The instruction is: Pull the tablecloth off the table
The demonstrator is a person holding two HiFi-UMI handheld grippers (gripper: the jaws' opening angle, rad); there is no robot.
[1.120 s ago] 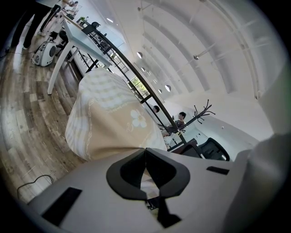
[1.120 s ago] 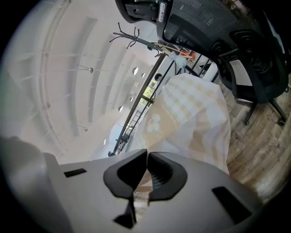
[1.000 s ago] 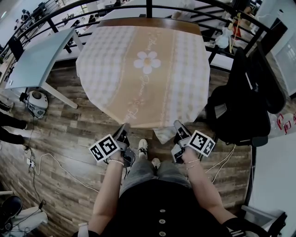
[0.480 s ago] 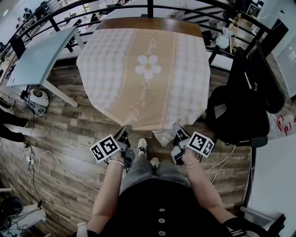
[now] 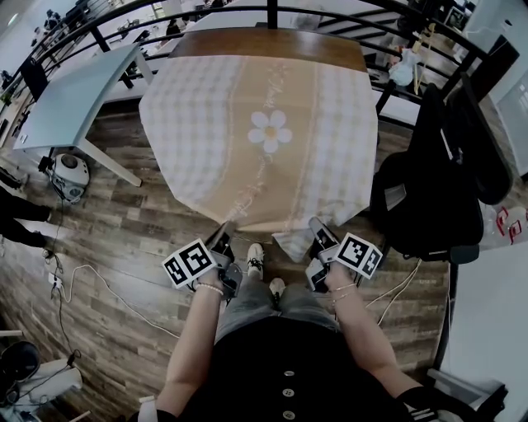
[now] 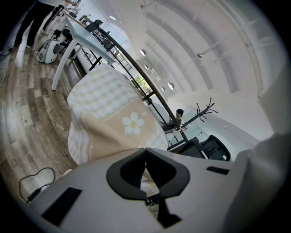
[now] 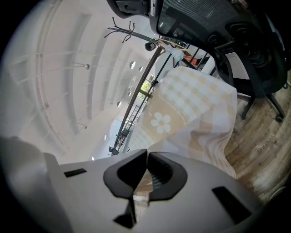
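Quantities: one tablecloth (image 5: 264, 157) with one daisy print (image 5: 271, 130), on one wooden tabletop (image 5: 264, 41); two claws at lower centre, the left claw (image 5: 223, 233) and the right claw (image 5: 317, 226). One grey table (image 5: 66, 99) at upper left, one white wheeled appliance (image 5: 68, 175) at left, one black office chair (image 5: 429, 189) at right.

The cloth (image 5: 206, 124) is soft matt fabric, checked cream and tan. The worktop's (image 5: 264, 41) bare strip is smooth brown wood. The floor (image 5: 115, 239) is grainy wood plank, matt. The rail (image 5: 272, 16) is black metal.
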